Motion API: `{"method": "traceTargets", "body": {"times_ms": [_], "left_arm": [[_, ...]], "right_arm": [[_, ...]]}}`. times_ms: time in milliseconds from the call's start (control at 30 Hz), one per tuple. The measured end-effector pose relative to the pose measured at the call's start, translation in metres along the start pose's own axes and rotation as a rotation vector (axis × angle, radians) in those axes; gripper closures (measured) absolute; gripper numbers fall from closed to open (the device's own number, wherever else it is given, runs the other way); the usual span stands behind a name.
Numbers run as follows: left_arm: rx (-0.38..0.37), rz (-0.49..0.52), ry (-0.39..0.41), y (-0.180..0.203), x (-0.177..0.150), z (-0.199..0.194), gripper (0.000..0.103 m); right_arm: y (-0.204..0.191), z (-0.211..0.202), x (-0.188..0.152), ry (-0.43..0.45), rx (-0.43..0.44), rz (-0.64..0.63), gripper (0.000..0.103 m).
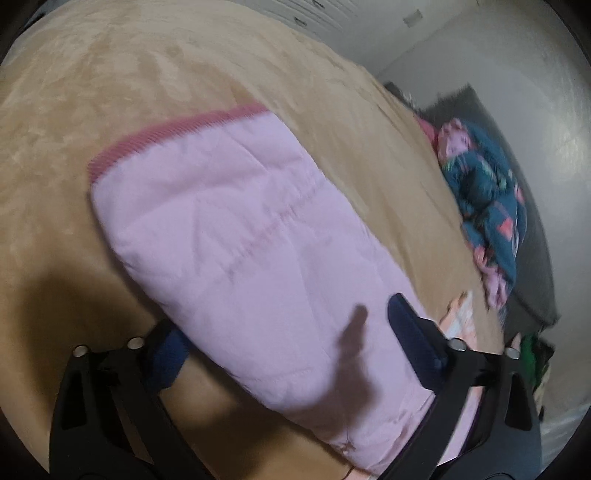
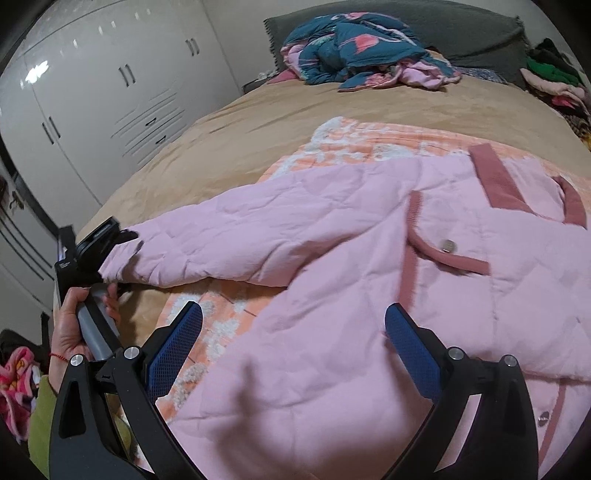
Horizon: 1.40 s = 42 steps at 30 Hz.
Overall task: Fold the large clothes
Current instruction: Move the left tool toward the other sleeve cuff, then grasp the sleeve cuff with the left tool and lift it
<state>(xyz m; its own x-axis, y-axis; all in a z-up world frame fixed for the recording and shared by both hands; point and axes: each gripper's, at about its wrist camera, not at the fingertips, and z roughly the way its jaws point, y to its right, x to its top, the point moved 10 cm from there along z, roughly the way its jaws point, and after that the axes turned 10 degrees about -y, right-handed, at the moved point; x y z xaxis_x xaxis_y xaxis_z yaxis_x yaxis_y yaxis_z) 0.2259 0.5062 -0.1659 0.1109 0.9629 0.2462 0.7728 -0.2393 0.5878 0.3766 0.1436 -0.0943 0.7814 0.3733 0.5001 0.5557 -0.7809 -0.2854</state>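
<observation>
A pale pink quilted jacket (image 2: pixel 332 229) with darker pink trim lies front-up on a tan bed (image 2: pixel 229 122). Its left sleeve (image 1: pixel 236 229) stretches out toward the bed's edge, ending in a dark pink cuff (image 1: pixel 177 129). My left gripper (image 1: pixel 284 332) is open, its fingers straddling the sleeve, one finger partly under the fabric. It also shows in the right wrist view (image 2: pixel 96 240) at the sleeve's end. My right gripper (image 2: pixel 293 339) is open and empty, hovering over the jacket's lower body.
An orange and white checked blanket (image 2: pixel 369 140) lies under the jacket. A crumpled teal and pink garment (image 2: pixel 354 48) sits near the grey headboard (image 2: pixel 461 33). Clothes are piled at the right (image 2: pixel 554 81). White wardrobes (image 2: pixel 110 92) stand left of the bed.
</observation>
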Motion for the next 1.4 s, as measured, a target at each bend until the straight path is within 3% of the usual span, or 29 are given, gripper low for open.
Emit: {"method": "traceTargets", "body": {"times_ms": [67, 200, 300, 567, 933, 1200, 1400], "left_arm": [[0.012, -0.001, 0.013, -0.003, 0.002, -0.004, 0.036], [0.036, 0.024, 0.035, -0.001, 0.004, -0.008, 0.071], [0.012, 0.039, 0.057, 0.006, 0.008, -0.018, 0.085], [-0.081, 0.166, 0.124, 0.061, 0.008, -0.068, 0.092], [-0.219, 0.341, 0.204, 0.135, -0.021, -0.140, 0.092], [-0.358, 0.456, 0.226, 0.190, -0.060, -0.182, 0.092], [-0.417, 0.542, 0.246, 0.217, -0.088, -0.202, 0.092]], "right_arm": [[0.008, -0.005, -0.003, 0.007, 0.015, 0.042, 0.004], [0.012, -0.016, -0.005, 0.028, 0.030, 0.064, 0.004], [0.014, -0.027, -0.006, 0.047, 0.030, 0.066, 0.004], [0.029, -0.062, -0.016, 0.105, 0.034, 0.105, 0.004], [0.060, -0.094, -0.035, 0.145, -0.002, 0.164, 0.004], [0.089, -0.116, -0.052, 0.173, -0.026, 0.220, 0.004], [0.105, -0.131, -0.061, 0.189, -0.062, 0.233, 0.004]]}}
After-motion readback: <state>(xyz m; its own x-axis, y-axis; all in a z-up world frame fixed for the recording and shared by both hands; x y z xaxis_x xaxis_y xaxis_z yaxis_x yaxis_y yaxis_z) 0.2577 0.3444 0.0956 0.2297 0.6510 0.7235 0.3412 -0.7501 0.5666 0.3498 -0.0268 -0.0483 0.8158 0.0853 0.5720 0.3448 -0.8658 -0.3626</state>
